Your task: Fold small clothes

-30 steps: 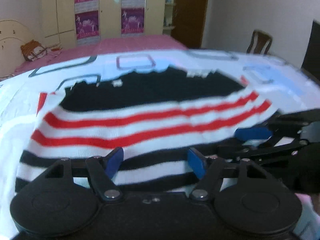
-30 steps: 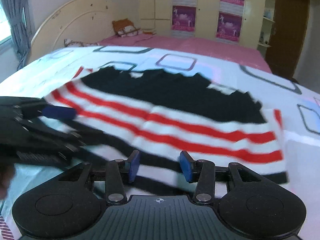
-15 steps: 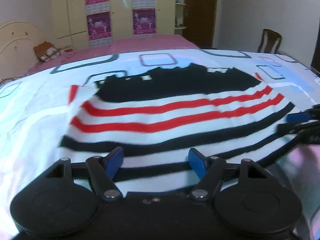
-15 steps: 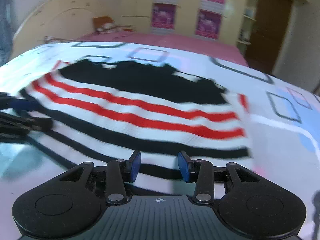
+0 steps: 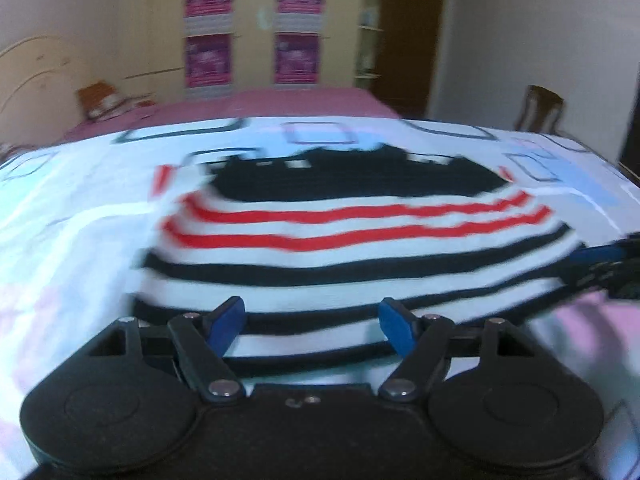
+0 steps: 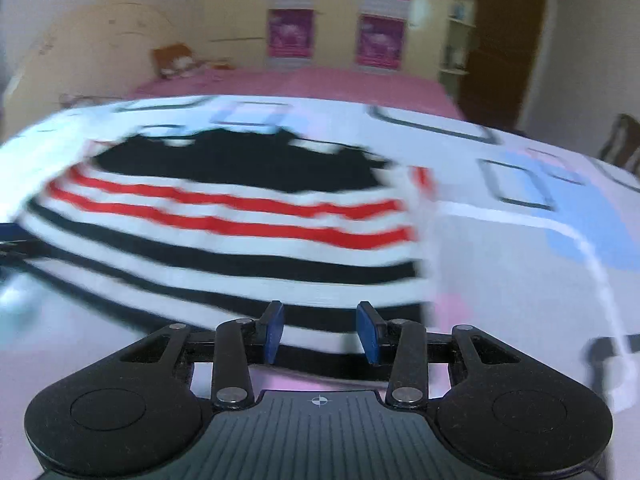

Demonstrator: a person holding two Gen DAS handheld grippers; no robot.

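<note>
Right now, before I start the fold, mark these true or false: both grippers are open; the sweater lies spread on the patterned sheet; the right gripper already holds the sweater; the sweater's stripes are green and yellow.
1. Both grippers are open. True: the left gripper and right gripper each show a clear gap between their fingers.
2. The sweater lies spread on the patterned sheet. True.
3. The right gripper already holds the sweater. False: its fingers are apart, gripping nothing.
4. The stripes are green and yellow. False: red, black and white.

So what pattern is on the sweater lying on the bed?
The striped sweater has a black top, then red and black stripes on white; the left wrist view shows it best.
</note>
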